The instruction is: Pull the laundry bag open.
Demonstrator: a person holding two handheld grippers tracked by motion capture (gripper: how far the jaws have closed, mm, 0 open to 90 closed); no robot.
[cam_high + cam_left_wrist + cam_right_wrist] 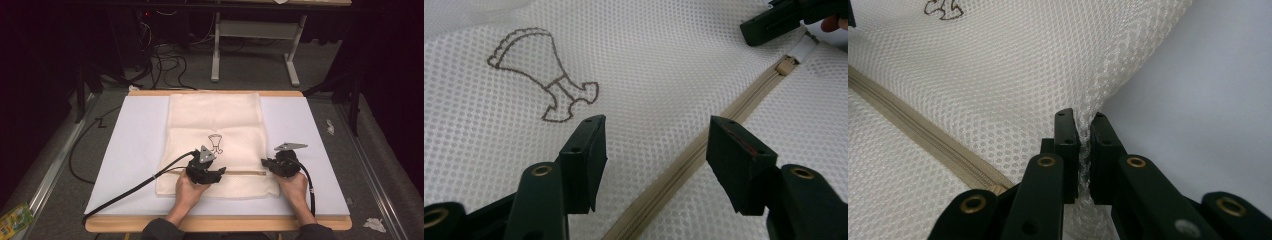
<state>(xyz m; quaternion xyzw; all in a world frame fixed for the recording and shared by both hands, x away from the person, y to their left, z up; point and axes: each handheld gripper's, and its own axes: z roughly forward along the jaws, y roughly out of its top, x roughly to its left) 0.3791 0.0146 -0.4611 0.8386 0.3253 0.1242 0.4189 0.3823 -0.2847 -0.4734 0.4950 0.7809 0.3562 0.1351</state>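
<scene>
Right hand-held gripper point(1084, 145) pinching mesh bag point(998, 75) edge, clear in right gripper view; left hand-held gripper point(656, 150) hovering spread over zipper point(704, 145).

Mesh bag lying across the tabletop

The mesh bag point(215, 130) is lying on a mat point(135, 145) covering the tabletop point(215, 223), its zipper point(245, 173) running left to right along the near part, a drawing point(216, 142) sitting just beyond it.
</scene>
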